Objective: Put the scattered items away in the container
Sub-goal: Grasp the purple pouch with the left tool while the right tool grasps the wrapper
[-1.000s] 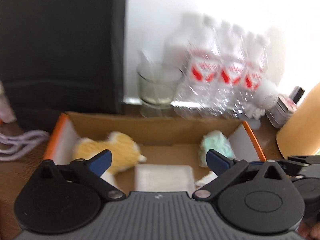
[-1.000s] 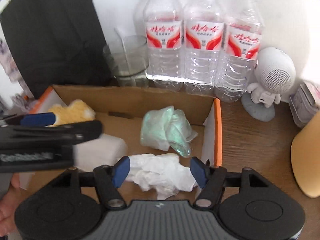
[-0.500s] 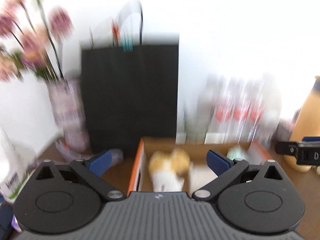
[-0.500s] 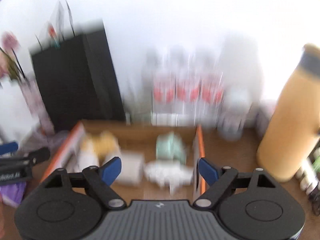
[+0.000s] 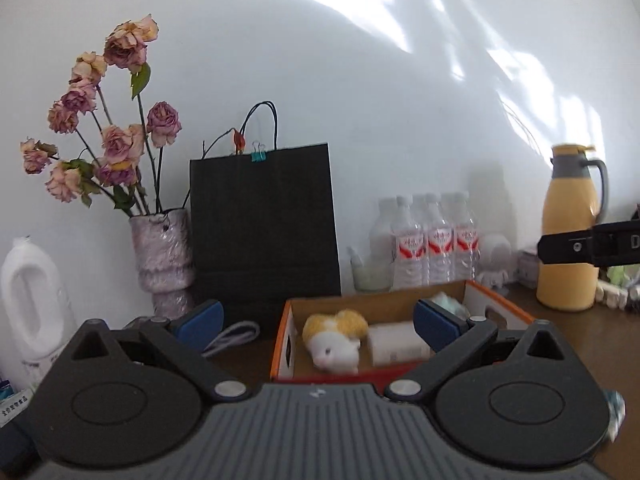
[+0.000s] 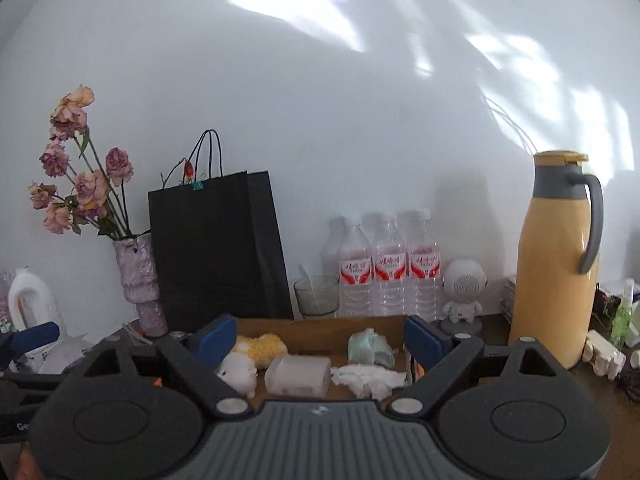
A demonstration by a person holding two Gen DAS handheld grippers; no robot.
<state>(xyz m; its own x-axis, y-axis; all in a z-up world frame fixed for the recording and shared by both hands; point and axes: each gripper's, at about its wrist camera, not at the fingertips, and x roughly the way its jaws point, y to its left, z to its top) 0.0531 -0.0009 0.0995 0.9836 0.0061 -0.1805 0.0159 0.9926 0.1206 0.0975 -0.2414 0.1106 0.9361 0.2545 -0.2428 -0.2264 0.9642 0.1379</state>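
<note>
Both the left gripper and right gripper are empty, the right's jaws opening. Soft, light plush toy and crumpled tissue lie in the cardboard box; pinch their bulk.

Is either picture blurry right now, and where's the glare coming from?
Left wrist view: sharp, with sun patches on the wall and the bottles a bit washed out. Right wrist view: also sharp, the same bright patches overhead, and edges bowed by the fisheye lens.

left wrist: near-level, faces wall | right wrist: same | shared: cardboard box, black bag
</note>
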